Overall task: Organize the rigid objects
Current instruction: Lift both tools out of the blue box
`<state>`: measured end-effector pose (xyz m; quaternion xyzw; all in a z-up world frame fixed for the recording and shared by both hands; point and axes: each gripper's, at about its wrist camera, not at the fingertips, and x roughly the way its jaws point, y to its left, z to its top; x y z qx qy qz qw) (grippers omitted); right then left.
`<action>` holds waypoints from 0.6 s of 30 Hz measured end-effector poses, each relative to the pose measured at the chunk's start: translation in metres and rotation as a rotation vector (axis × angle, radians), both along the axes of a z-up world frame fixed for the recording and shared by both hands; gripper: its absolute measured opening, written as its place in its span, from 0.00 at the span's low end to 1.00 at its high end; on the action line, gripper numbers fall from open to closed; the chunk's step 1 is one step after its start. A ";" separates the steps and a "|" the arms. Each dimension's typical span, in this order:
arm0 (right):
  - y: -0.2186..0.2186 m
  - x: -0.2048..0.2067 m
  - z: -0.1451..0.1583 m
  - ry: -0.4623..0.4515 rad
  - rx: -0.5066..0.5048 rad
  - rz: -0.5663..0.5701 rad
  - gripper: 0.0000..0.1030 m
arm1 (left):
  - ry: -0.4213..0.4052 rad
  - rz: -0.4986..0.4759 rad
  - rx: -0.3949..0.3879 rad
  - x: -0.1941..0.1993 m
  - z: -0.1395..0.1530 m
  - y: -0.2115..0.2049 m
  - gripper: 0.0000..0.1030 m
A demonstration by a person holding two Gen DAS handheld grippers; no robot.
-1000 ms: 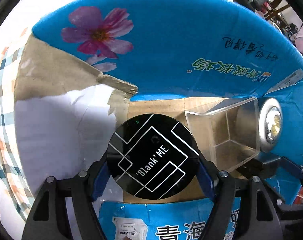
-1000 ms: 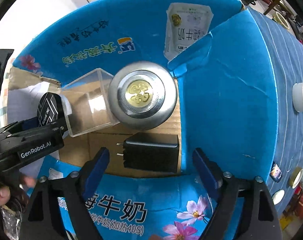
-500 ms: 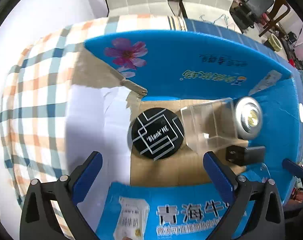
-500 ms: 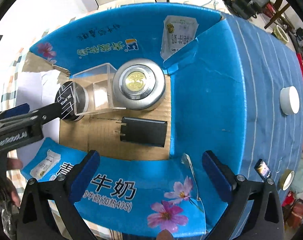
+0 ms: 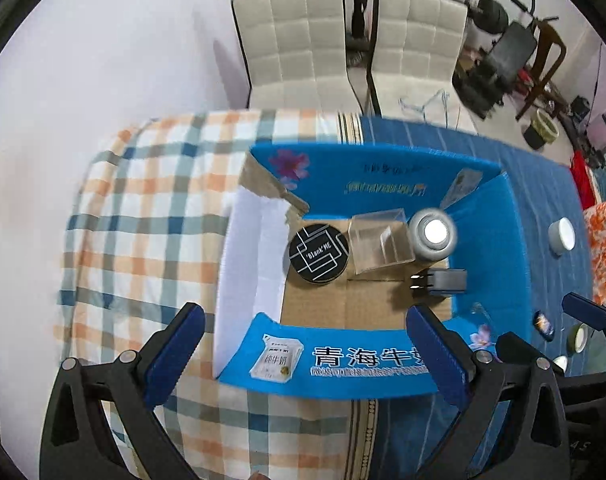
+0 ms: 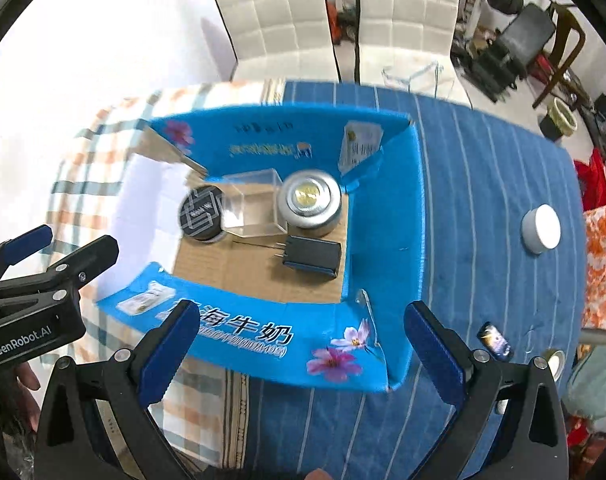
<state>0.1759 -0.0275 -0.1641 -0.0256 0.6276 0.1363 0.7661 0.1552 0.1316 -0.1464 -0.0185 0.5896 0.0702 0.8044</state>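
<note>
Blue carton (image 5: 383, 364), flaps open, on the table – contents: black round compact (image 5: 318, 253), clear plastic box (image 5: 381, 240), silver tin (image 5: 431, 238) in a row along the far wall; black plug adapter (image 5: 443, 282) near the tin

Left gripper (image 5: 303, 354) and right gripper (image 6: 301, 350): both spread wide, holding nothing, above the near flap

Outstanding, by judgement: white round jar (image 6: 541, 228), small dark item (image 6: 495, 345), a roll at the frame edge – all loose on the blue striped cloth (image 6: 483, 168)

Indistinct: the small dark item's identity; the carton's near inner wall
</note>
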 end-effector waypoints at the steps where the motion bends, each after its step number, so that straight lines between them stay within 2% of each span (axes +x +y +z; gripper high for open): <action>1: -0.002 -0.004 0.010 -0.015 0.007 0.004 1.00 | -0.016 0.006 0.002 -0.004 0.010 -0.001 1.00; 6: -0.010 -0.019 0.051 -0.066 0.051 0.022 1.00 | -0.074 0.018 0.012 -0.021 0.042 -0.008 1.00; 12: -0.027 -0.035 0.086 -0.096 0.125 0.020 1.00 | -0.124 0.013 0.005 -0.039 0.069 -0.024 1.00; 18: -0.073 -0.041 0.090 -0.090 0.155 -0.067 1.00 | -0.147 -0.041 -0.010 -0.042 0.077 -0.067 1.00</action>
